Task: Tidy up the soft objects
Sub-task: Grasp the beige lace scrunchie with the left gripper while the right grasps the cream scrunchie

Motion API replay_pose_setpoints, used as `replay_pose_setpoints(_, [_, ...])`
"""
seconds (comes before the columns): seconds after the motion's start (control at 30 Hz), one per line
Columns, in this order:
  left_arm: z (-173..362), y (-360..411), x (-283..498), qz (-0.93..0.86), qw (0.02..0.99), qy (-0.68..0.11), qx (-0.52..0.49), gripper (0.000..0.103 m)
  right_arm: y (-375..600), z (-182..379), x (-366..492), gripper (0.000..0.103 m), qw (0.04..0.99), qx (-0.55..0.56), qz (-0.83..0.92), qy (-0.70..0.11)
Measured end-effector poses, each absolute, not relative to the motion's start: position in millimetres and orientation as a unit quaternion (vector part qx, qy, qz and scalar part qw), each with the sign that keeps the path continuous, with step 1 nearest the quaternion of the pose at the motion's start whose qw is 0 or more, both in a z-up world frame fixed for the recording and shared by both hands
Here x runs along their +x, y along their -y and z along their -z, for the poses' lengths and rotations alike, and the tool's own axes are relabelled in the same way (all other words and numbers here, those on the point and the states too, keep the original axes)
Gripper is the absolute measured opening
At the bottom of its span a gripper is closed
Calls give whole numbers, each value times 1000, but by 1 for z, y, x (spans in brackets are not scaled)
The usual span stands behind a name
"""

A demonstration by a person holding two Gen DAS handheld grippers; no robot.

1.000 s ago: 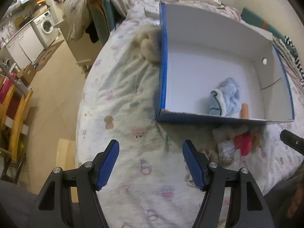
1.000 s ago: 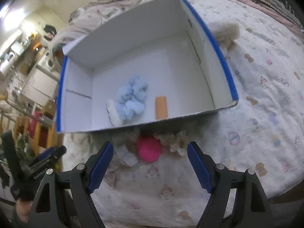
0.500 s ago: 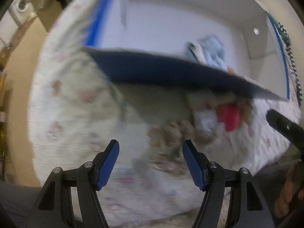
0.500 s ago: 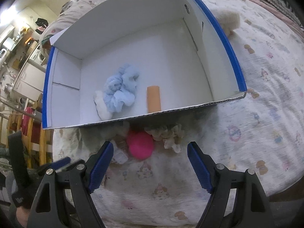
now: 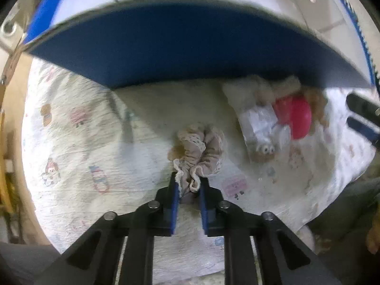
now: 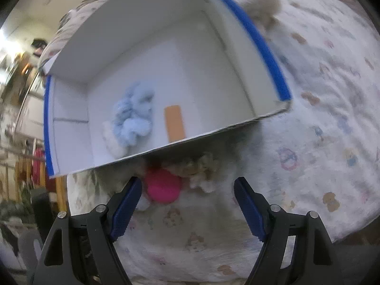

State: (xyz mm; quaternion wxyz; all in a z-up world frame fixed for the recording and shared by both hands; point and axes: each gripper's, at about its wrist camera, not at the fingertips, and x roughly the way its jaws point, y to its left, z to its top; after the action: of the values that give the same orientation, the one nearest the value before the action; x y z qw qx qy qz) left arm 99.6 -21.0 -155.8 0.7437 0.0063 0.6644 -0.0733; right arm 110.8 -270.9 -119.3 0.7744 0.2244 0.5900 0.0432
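My left gripper (image 5: 187,184) is shut on the near edge of a beige lace scrunchie (image 5: 201,149) that lies on the printed bedsheet, just in front of the blue box wall (image 5: 180,47). A pink ball (image 5: 298,118), a white wrapped toy (image 5: 260,123) and fluffy cream pieces lie to its right. My right gripper (image 6: 187,193) is open and low over the pink ball (image 6: 162,185), beside a beige fluffy piece (image 6: 201,168). The white box (image 6: 147,54) holds a light blue fluffy item (image 6: 134,111) and an orange roll (image 6: 174,122).
A cream fluffy item (image 6: 263,4) lies on the bed beyond the box's right wall. The bed edge drops to the floor at left, with furniture beyond. The right gripper's fingertips (image 5: 363,118) show at the right edge of the left wrist view.
My left gripper moved down and forward to the scrunchie and shut on it. My right gripper moved lower and closer to the pink ball, still open.
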Motion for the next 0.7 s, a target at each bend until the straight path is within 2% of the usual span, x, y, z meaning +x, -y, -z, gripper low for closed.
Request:
replay_pose_setpoints(0.13, [137, 0, 99, 52, 768, -638, -6, 12, 281, 130, 115, 84, 758, 251, -34, -601])
replay_pose_setpoints(0.2, [129, -12, 97, 45, 777, -627, -19, 12, 279, 134, 119, 77, 751, 253, -39, -609])
replay_pose_setpoints(0.53, [117, -44, 87, 19, 795, -605, -45, 12, 254, 159, 148, 76, 747, 204, -26, -632])
replay_pose_setpoints(0.57, [117, -44, 86, 19, 795, -605, -45, 12, 252, 161, 149, 57, 747, 204, -30, -632])
replay_pose_setpoints(0.6, [118, -45, 86, 17, 795, -604, -44, 12, 250, 164, 150, 34, 744, 198, -37, -637])
replay_pose_setpoints(0.7, [114, -39, 92, 13, 795, -605, -46, 12, 252, 165, 147, 20, 746, 192, -42, -636])
